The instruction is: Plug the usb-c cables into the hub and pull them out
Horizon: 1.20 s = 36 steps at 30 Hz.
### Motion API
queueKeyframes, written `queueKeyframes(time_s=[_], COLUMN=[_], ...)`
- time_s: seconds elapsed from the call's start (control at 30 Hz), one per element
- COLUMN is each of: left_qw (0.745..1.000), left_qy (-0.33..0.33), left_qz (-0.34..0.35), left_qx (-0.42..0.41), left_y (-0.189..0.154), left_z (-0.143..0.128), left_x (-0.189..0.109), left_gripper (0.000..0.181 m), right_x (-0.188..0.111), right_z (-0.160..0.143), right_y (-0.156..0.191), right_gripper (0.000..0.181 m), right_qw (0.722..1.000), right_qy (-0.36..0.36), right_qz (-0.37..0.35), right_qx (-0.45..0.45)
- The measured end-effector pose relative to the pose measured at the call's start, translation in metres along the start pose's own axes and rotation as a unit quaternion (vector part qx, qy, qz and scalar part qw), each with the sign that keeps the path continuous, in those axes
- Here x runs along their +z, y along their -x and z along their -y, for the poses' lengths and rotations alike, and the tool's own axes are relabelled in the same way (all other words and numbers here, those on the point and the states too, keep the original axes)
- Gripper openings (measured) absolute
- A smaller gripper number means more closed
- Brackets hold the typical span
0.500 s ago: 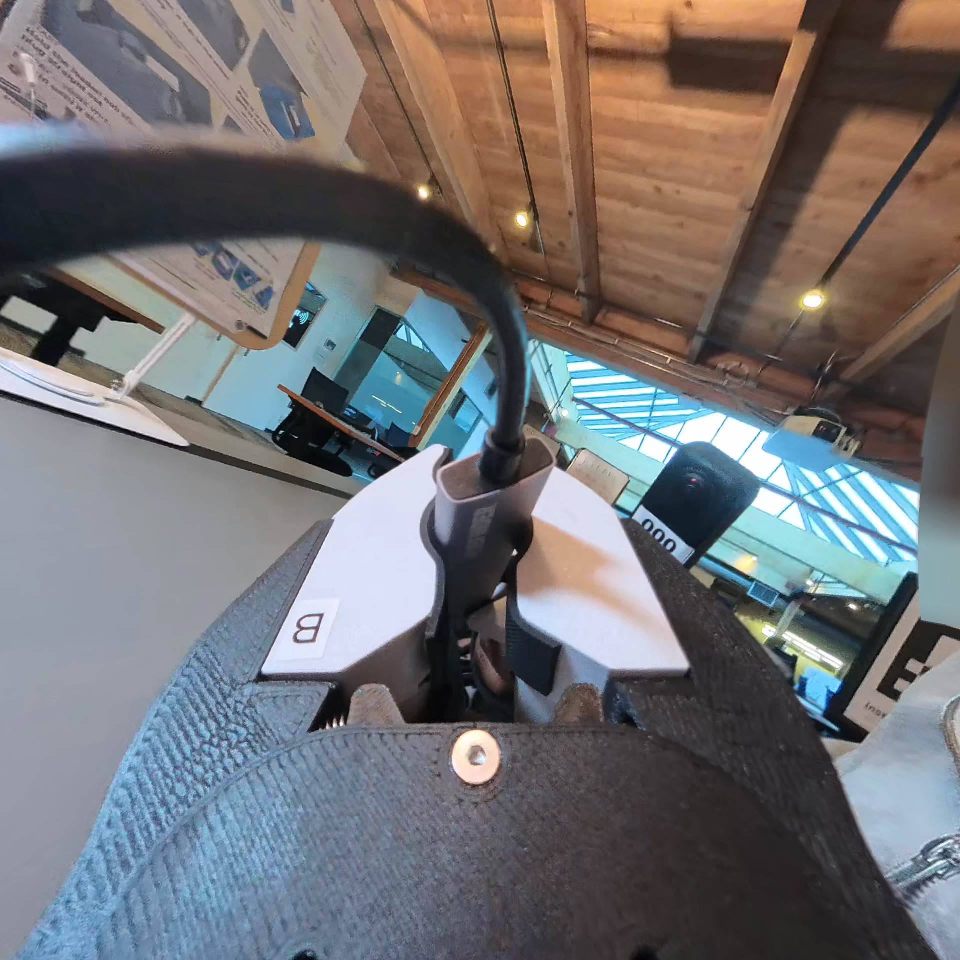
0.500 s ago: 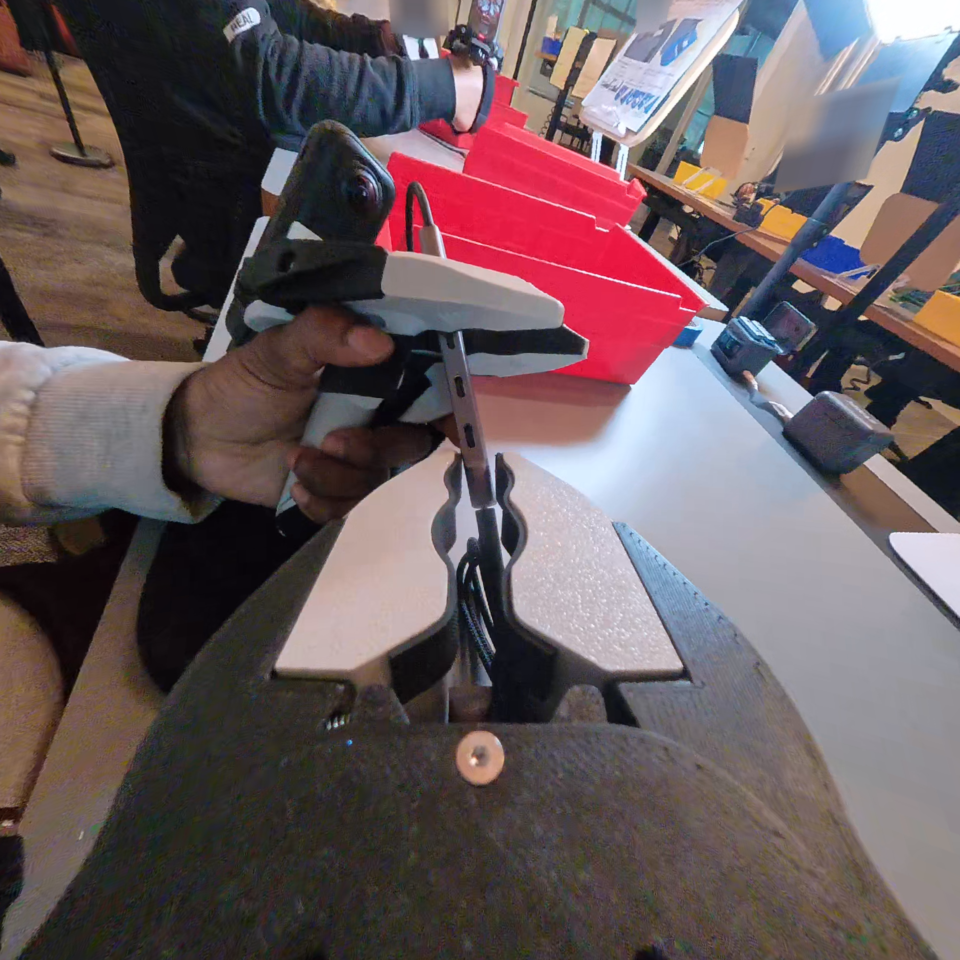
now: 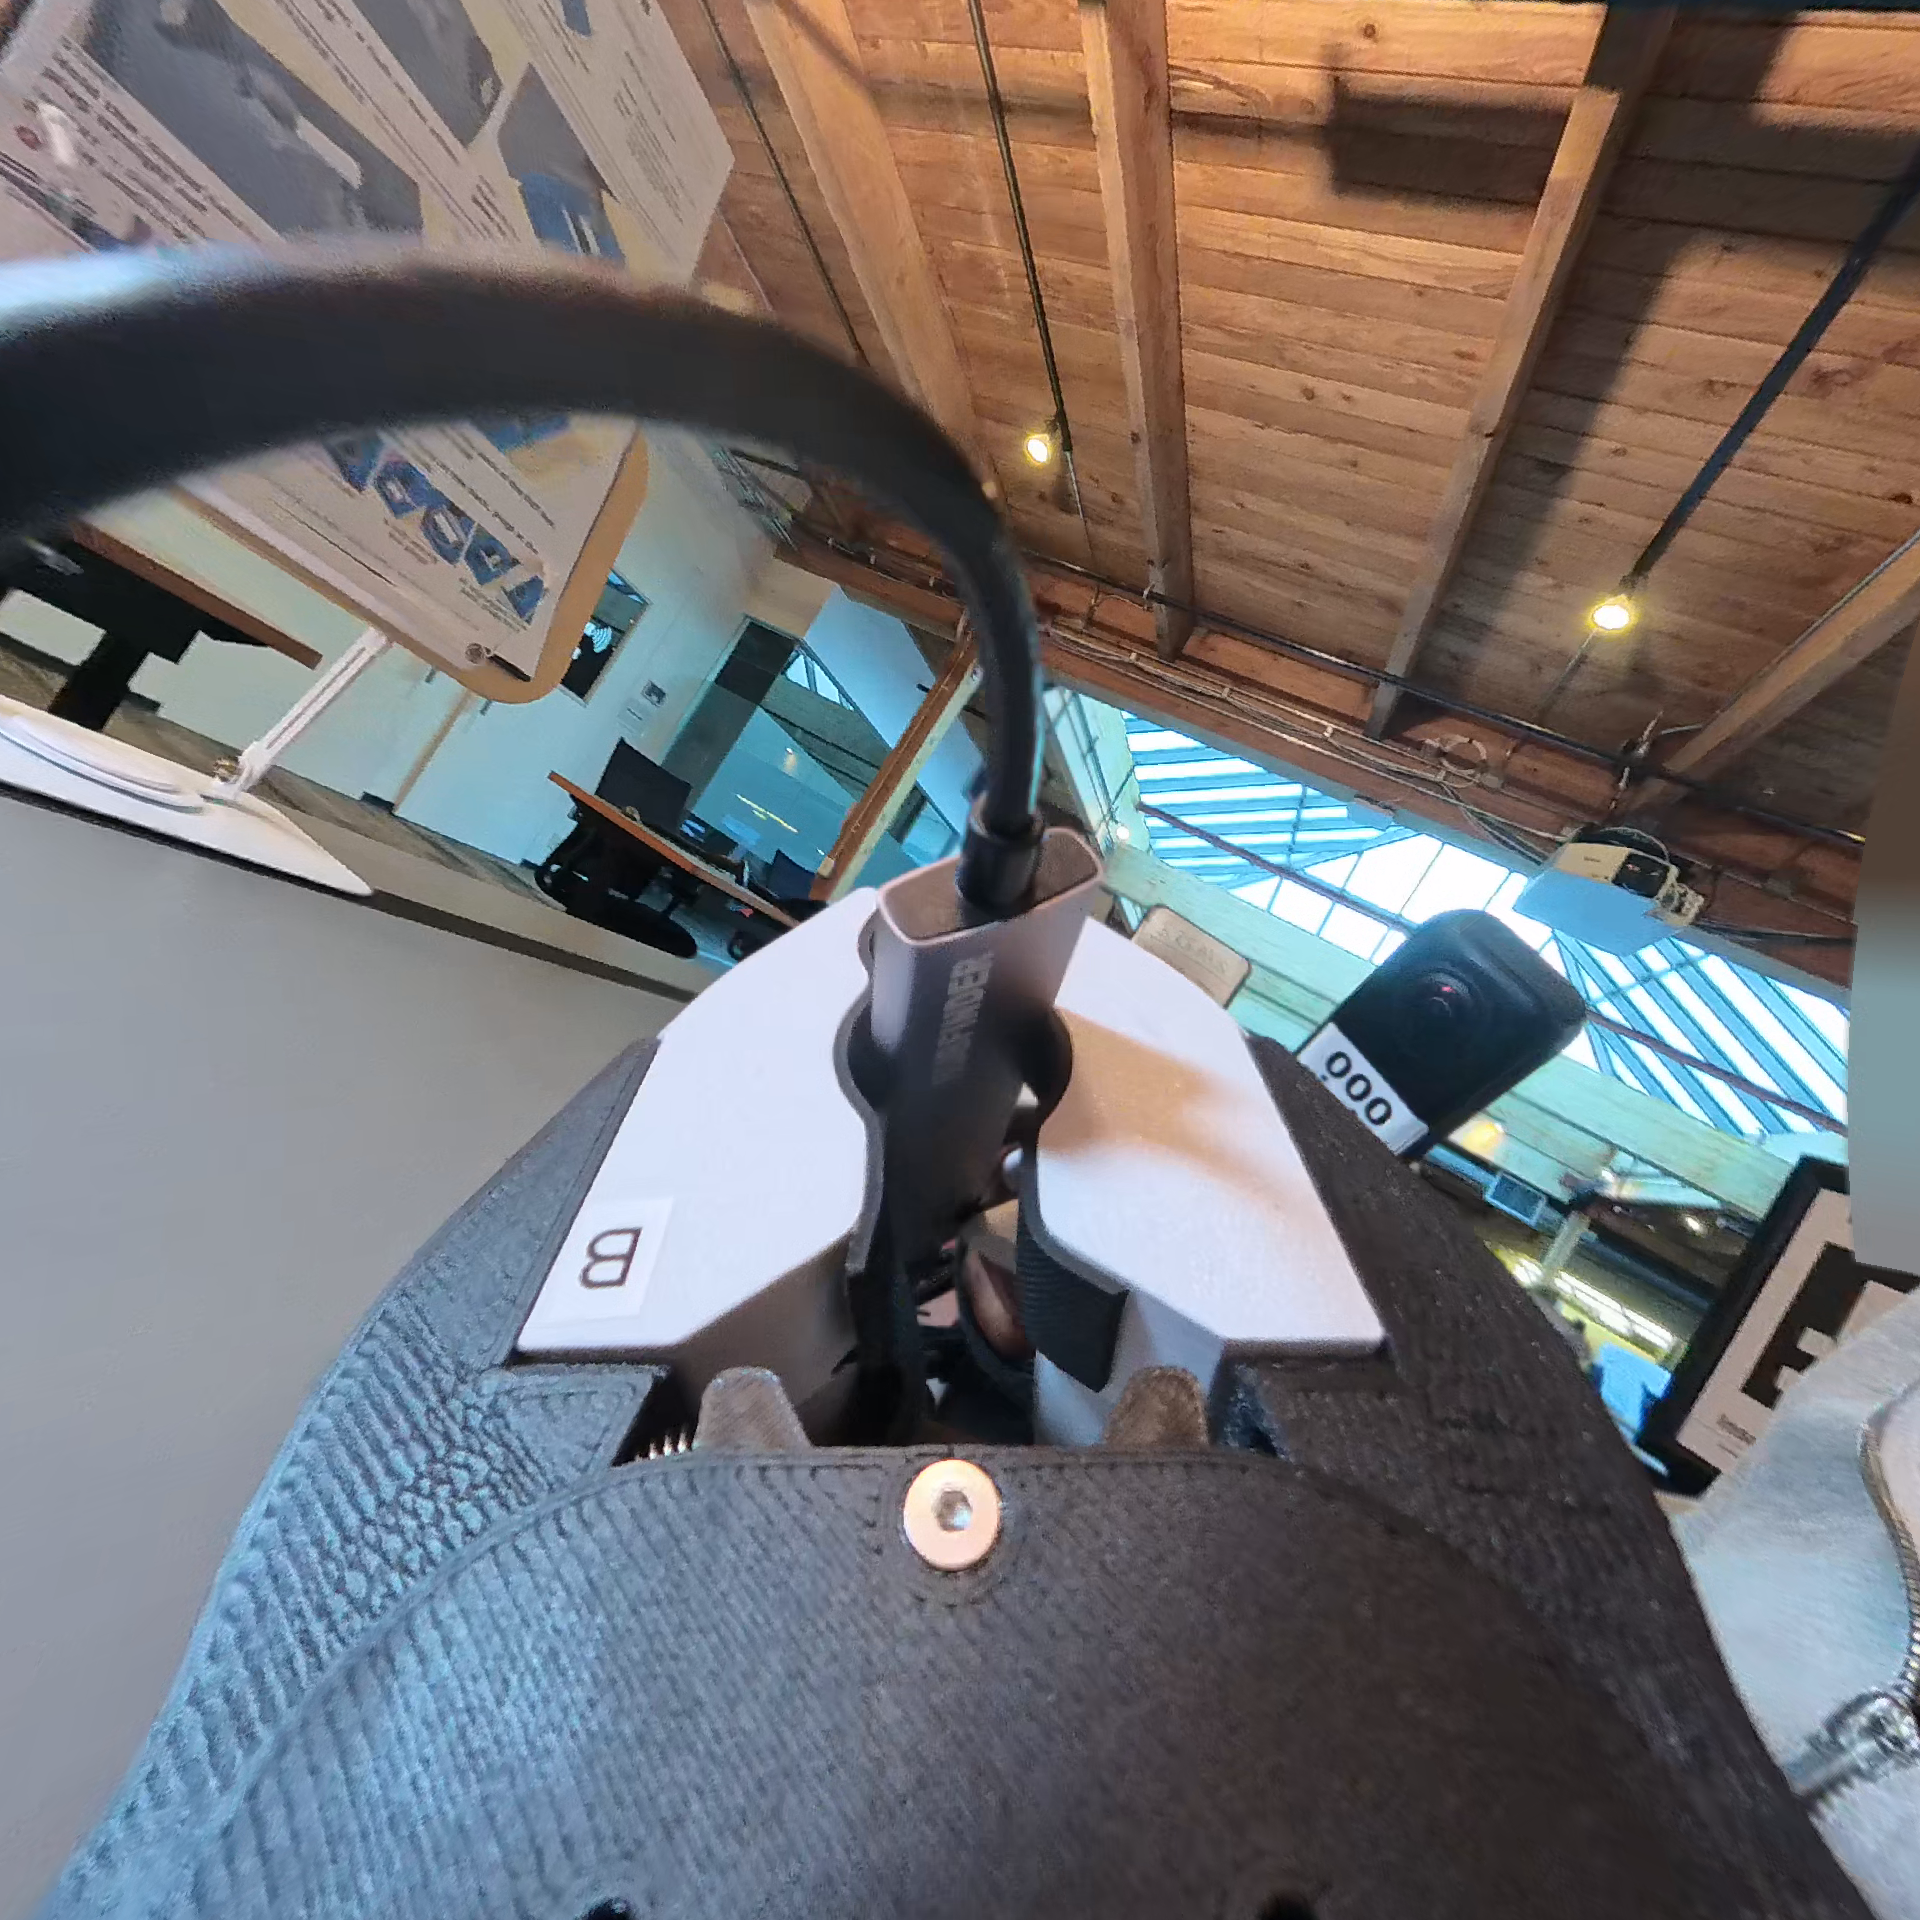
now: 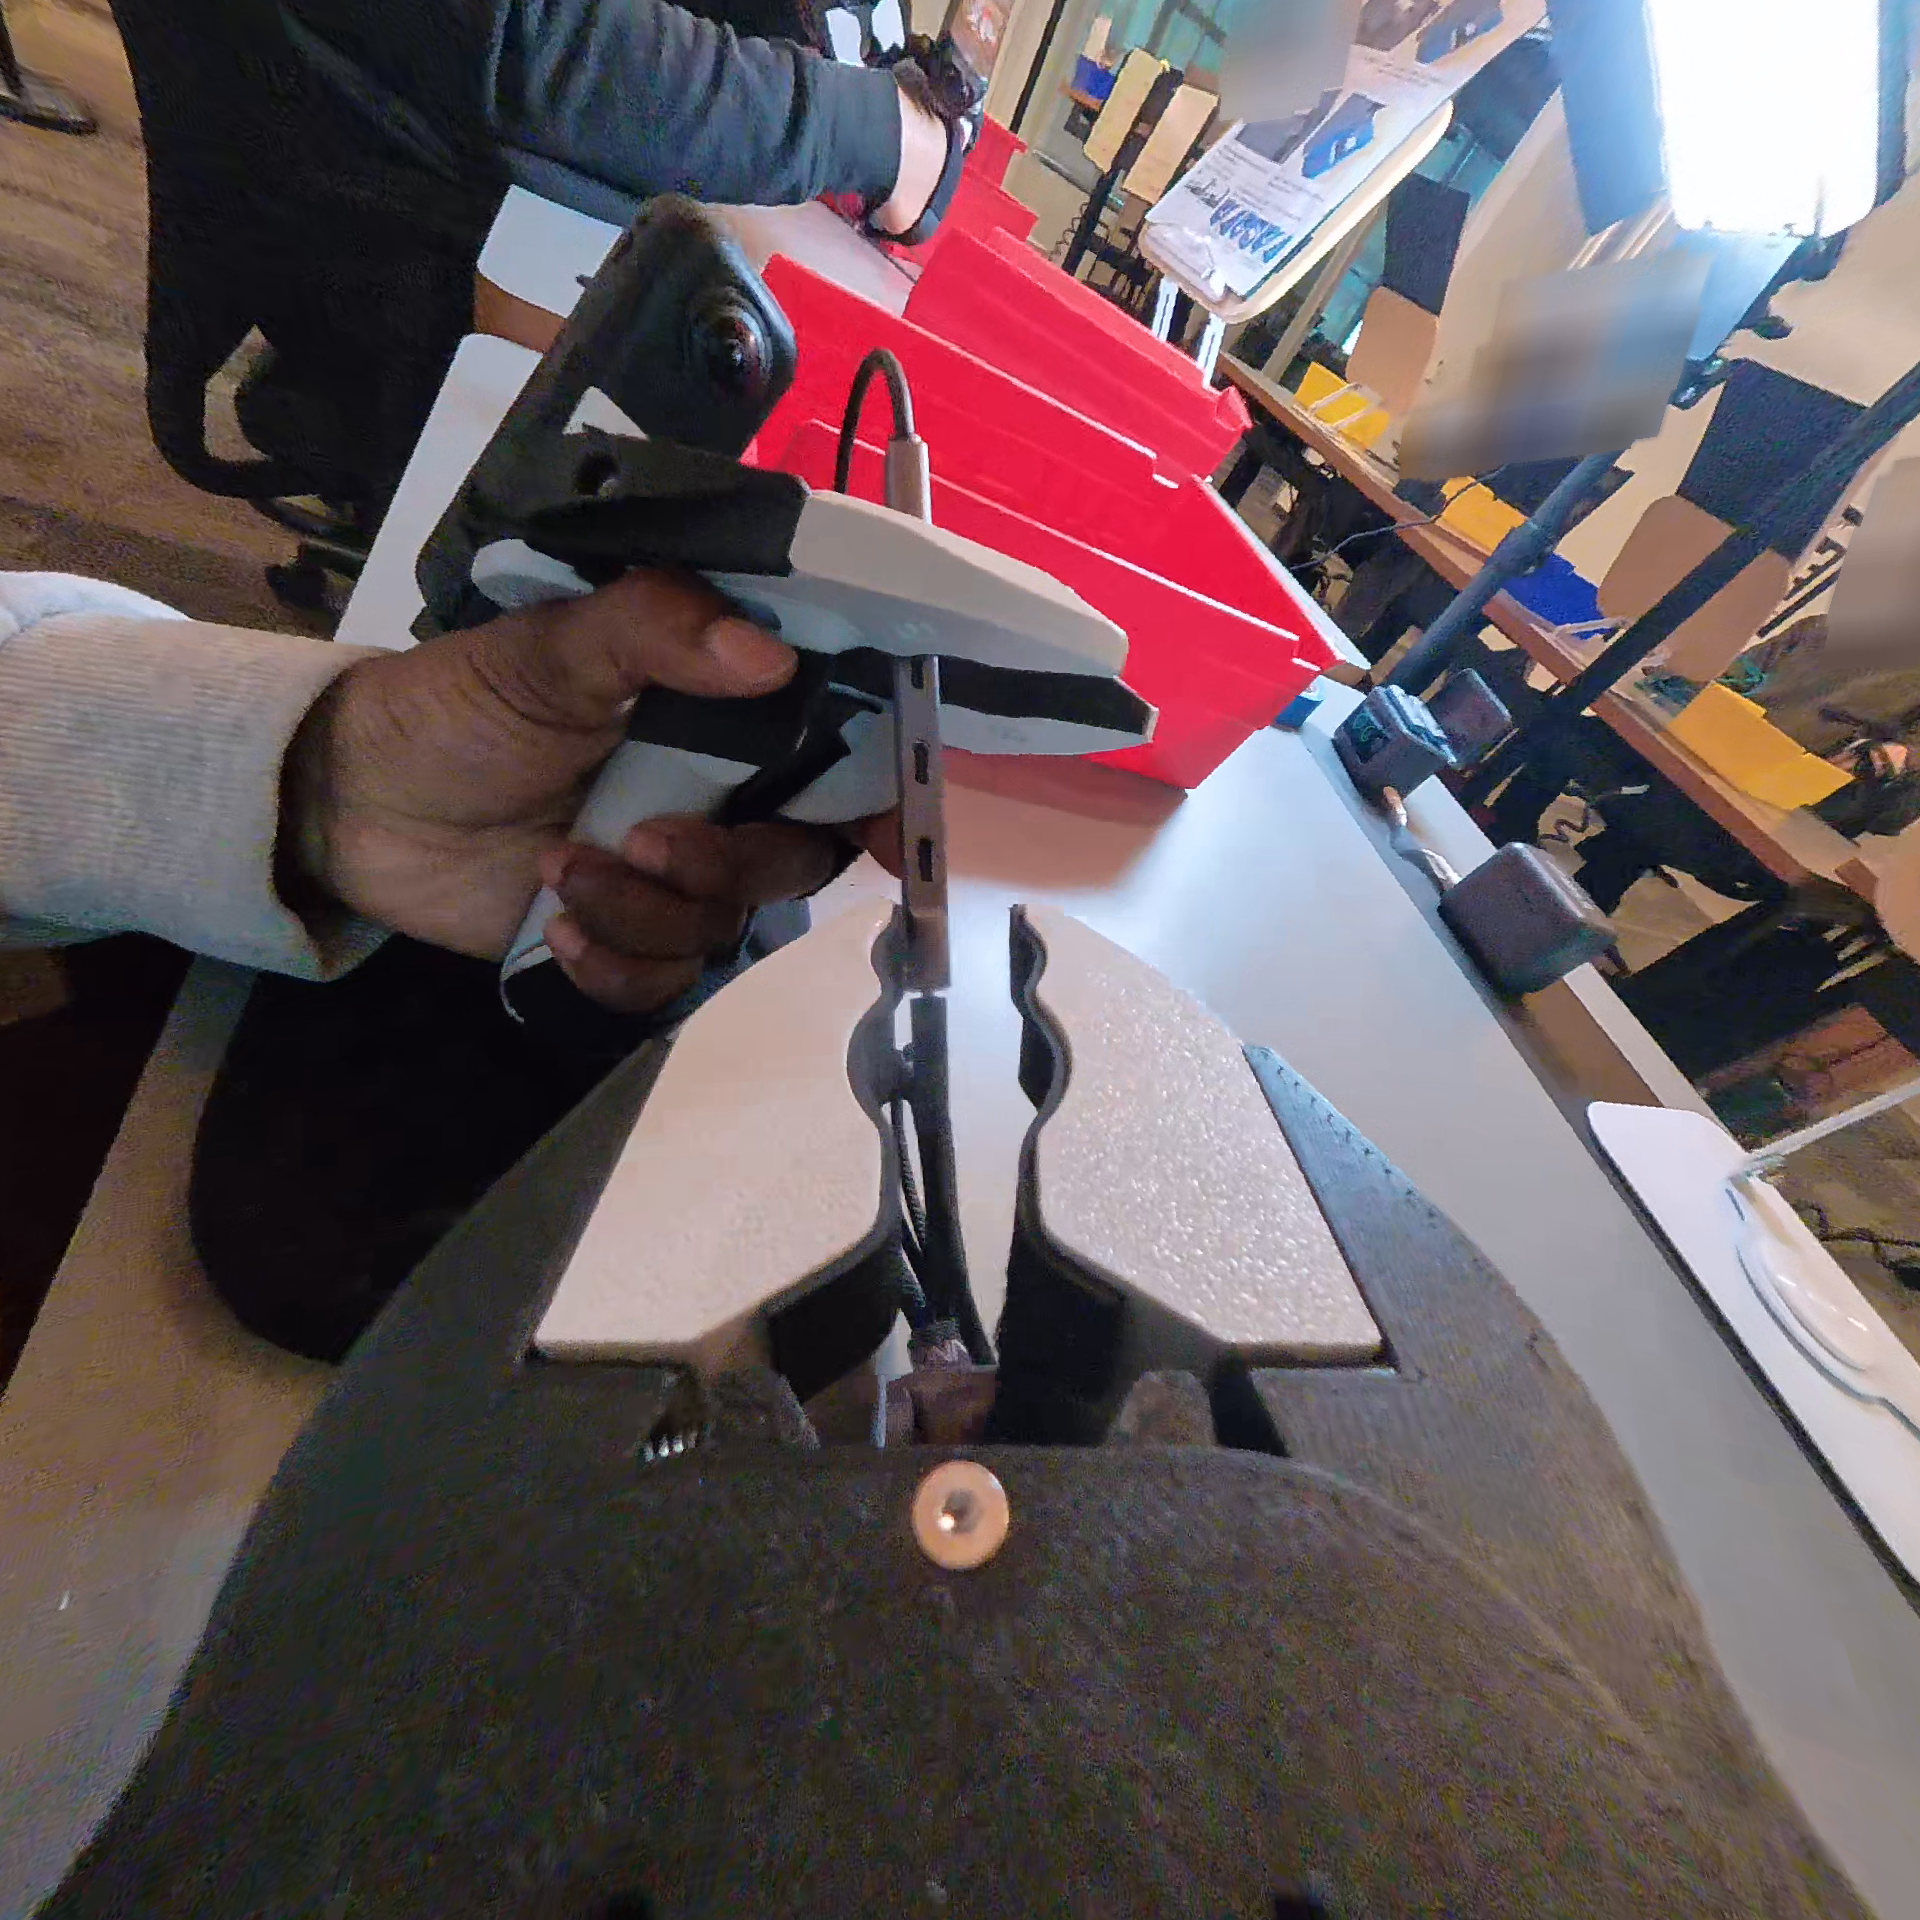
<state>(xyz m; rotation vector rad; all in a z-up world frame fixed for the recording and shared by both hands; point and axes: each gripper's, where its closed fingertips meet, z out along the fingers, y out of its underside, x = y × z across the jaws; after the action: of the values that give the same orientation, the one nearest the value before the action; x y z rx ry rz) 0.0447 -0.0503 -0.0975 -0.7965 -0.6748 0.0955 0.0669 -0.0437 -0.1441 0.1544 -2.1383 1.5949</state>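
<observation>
1. The left gripper [image 3: 961,1049] has its jaws clamped tight on the grey hub [image 3: 961,997], which stands upright between them above the grey desk [image 4: 1299,987].
2. The hub's own thick black lead [image 3: 499,343] leaves its upper end and curls away overhead.
3. The right gripper [image 4: 951,977] meets the hub's lower end, its jaws parted with a clear gap on one side.
4. A black usb-c cable [image 4: 935,1132] runs up through that gap against the other finger, its plug at the hub's bottom edge (whether it is seated I cannot tell).
5. A hand [image 4: 499,769] holds the left gripper.
6. Red bins [image 4: 1122,520] sit beyond.
</observation>
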Motion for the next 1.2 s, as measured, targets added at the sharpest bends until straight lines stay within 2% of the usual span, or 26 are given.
queueKeyframes(time_s=[0.1,0.2,0.27,0.4,0.5,0.53,0.57,0.73,0.87,0.97,1.03,1.07,1.13,1.2], left_qw=[0.999,0.998,0.998,0.999,0.999,0.999,0.999,1.000,0.997,0.996,0.996,0.997,0.998,0.998], left_qy=[-0.037,-0.051,-0.050,-0.040,-0.032,-0.031,-0.031,-0.025,0.054,0.044,0.036,0.028,0.018,0.020], left_qz=[0.007,0.005,0.007,0.008,0.007,0.006,0.008,0.008,0.017,0.013,0.027,0.031,0.029,0.031], left_qx=[-0.021,-0.042,-0.038,-0.026,-0.012,-0.008,-0.007,0.010,0.061,0.080,0.074,0.065,0.049,0.047], left_y=[0.005,0.008,0.008,0.007,0.004,0.004,0.004,0.003,-0.002,-0.007,-0.002,0.000,0.002,0.003], left_z=[0.012,0.016,0.016,0.013,0.010,0.010,0.010,0.008,-0.018,-0.016,-0.013,-0.011,-0.007,-0.008], left_x=[-0.006,-0.009,-0.008,-0.007,-0.005,-0.005,-0.005,-0.004,0.008,0.007,0.005,0.004,0.002,0.002], left_gripper=[0.021,0.021,0.021,0.021,0.021,0.021,0.021,0.020,0.025,0.020,0.019,0.019,0.019,0.019], right_x=[-0.022,-0.037,-0.036,-0.020,-0.002,0.004,0.008,0.008,0.010,0.009,-0.003,-0.015,-0.049,-0.097], right_z=[0.007,-0.005,-0.016,-0.026,-0.026,-0.029,-0.031,-0.027,-0.018,-0.013,-0.003,0.007,0.031,0.065], right_y=[-0.014,-0.002,0.005,0.006,0.018,0.020,0.014,0.006,0.008,0.010,-0.005,-0.019,-0.047,-0.076], right_gripper=[0.027,0.040,0.040,0.032,0.031,0.026,0.007,0.007,0.007,0.007,0.029,0.031,0.044,0.046], right_qw=[0.999,0.991,0.991,0.993,0.993,0.992,0.993,0.995,0.997,0.997,0.995,0.994,0.992,0.979], right_qy=[-0.009,0.052,0.086,0.104,0.101,0.108,0.111,0.091,0.067,0.058,0.049,0.033,-0.015,-0.105], right_qz=[0.000,0.074,0.080,0.045,0.063,0.061,0.037,0.002,-0.004,-0.003,-0.039,-0.071,-0.118,-0.176], right_qx=[0.042,0.094,0.066,0.012,0.000,-0.012,-0.028,-0.038,-0.040,-0.057,-0.078,-0.073,-0.047,-0.018])
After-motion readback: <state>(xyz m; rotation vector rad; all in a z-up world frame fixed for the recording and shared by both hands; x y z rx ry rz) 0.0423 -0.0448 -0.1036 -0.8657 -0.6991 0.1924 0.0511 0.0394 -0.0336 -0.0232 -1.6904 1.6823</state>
